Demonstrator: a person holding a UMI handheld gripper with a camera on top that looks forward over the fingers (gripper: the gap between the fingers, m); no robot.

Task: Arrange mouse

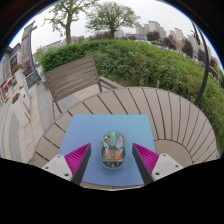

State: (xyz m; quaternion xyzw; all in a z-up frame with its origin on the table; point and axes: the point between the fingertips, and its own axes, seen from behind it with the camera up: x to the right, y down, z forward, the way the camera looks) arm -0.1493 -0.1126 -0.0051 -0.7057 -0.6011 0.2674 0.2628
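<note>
A see-through computer mouse with a green glow near its scroll wheel lies on a blue mouse mat. The mat lies on a round wooden slatted table. My gripper is low over the mat's near part, and the mouse stands between its two fingers. The pink pads are spread, with a gap to the mouse on each side. The mouse rests on the mat on its own.
A wooden bench stands beyond the table at the left. A green hedge runs behind the table, with trees and buildings further off. Paving lies to the left of the table.
</note>
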